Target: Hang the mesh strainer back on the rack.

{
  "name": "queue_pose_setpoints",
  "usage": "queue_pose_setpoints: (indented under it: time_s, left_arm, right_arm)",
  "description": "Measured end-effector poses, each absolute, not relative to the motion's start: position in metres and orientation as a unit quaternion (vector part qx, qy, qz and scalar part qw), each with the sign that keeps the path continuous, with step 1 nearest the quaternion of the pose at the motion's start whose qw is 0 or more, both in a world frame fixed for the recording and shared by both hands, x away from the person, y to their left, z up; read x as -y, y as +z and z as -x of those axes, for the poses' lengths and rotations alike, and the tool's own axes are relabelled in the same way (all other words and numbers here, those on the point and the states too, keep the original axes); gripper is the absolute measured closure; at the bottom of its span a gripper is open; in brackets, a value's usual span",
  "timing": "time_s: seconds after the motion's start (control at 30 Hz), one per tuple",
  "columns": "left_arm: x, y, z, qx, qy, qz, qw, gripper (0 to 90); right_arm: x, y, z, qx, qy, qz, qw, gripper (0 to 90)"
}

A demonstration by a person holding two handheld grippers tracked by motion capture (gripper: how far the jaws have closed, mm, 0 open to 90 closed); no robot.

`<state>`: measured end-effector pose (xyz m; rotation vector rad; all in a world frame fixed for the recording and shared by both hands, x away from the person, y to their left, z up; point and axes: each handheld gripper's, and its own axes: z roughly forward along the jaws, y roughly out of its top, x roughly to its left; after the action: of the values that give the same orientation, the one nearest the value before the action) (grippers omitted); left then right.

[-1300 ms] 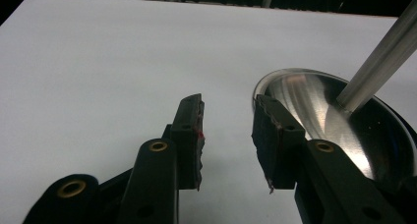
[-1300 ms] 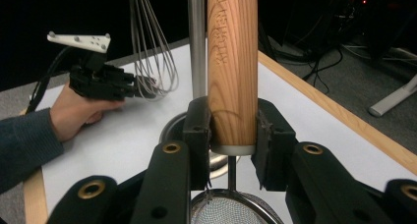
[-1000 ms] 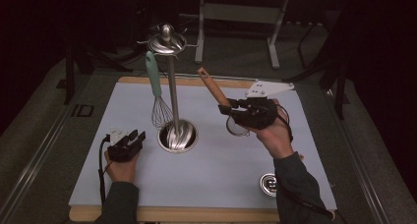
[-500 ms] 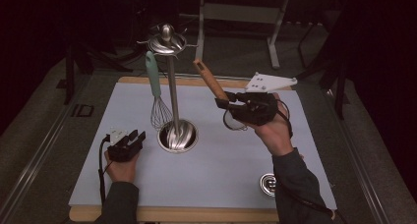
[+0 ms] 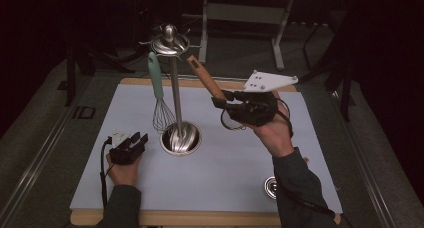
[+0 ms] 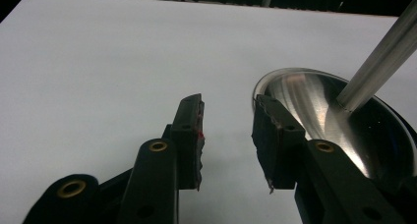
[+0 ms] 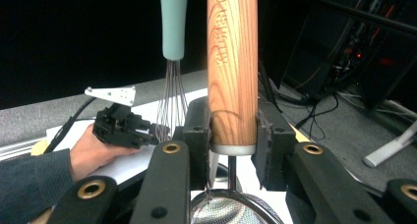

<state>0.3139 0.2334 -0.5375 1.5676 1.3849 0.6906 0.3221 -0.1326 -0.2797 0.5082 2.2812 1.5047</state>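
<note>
High view, L to R: left gripper (image 5: 131,144) sits low on the pale mat (image 5: 100,138), held by the left hand (image 5: 122,170), just beside the round steel base (image 5: 181,138) of the utensil stand (image 5: 174,88). Left gripper view shows its jaws spread w/ nothing between, bare mat under them; the right-hand jaw overlaps the base (image 6: 334,116) rim in that view, contact can't be told. Pole (image 6: 383,57) rises out of frame, top cut off.

Whisk (image 5: 157,95) w/ teal handle hangs from the stand's top, wires down near the base. Right of the pole, a strainer w/ wooden handle (image 5: 206,78) is up in the air, tilted, handle end pointing up-left toward the stand's hooks, apart from them. Right gripper (image 5: 225,102) pinches the handle's lower end; right hand (image 5: 272,130) behind it, grey plate on top.

Right gripper view gives what the high view can't: wooden handle (image 7: 232,67) squeezed between both pads at its metal collar, stamped lettering too partial to read, thin shank dropping to a mesh bowl (image 7: 231,209) cut off by the frame's bottom edge. In the high view the strainer ring is mostly hidden by the gripper. Whisk (image 7: 173,52) hangs just left of the handle there; the left gripper (image 7: 120,123) and hand show farther off.

Small round metal item (image 5: 270,186) near the mat's front right, partly behind the right sleeve; hard to make out.
</note>
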Motion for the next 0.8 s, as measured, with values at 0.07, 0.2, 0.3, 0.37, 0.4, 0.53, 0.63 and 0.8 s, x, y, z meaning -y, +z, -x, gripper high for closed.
queue_pose_setpoints:
  time_s: [0.07, 0.2, 0.3, 0.37, 0.4, 0.53, 0.63, 0.8]
  left_arm:
    - [-0.234, -0.537, -0.314, -0.56, 0.28, -0.635, 0.453, 64.5]
    - [-0.233, -0.538, -0.314, -0.56, 0.28, -0.635, 0.453, 64.5]
    - [-0.233, -0.538, -0.314, -0.56, 0.28, -0.635, 0.453, 64.5]
    - [-0.233, -0.537, -0.314, -0.56, 0.28, -0.635, 0.453, 64.5]
    - [-0.233, -0.537, -0.314, -0.56, 0.28, -0.635, 0.453, 64.5]
    - [-0.234, -0.537, -0.314, -0.561, 0.278, -0.634, 0.453, 64.4]
    - [-0.234, -0.537, -0.314, -0.561, 0.279, -0.634, 0.454, 64.4]
    - [-0.234, -0.537, -0.314, -0.56, 0.278, -0.635, 0.454, 64.4]
  right_arm:
    - [0.13, -0.277, -0.321, -0.805, 0.537, -0.176, 0.179, 71.0]
    - [0.124, -0.274, -0.318, -0.806, 0.54, -0.166, 0.18, 71.0]
    - [0.118, -0.275, -0.319, -0.811, 0.532, -0.162, 0.182, 70.9]
    - [0.115, -0.277, -0.323, -0.814, 0.527, -0.164, 0.184, 70.9]
    - [0.113, -0.278, -0.325, -0.814, 0.525, -0.166, 0.184, 71.0]
    - [0.107, -0.284, -0.334, -0.817, 0.522, -0.169, 0.179, 71.0]
    - [0.1, -0.287, -0.336, -0.823, 0.513, -0.169, 0.177, 71.2]
    - [0.09, -0.291, -0.343, -0.829, 0.502, -0.174, 0.173, 71.2]
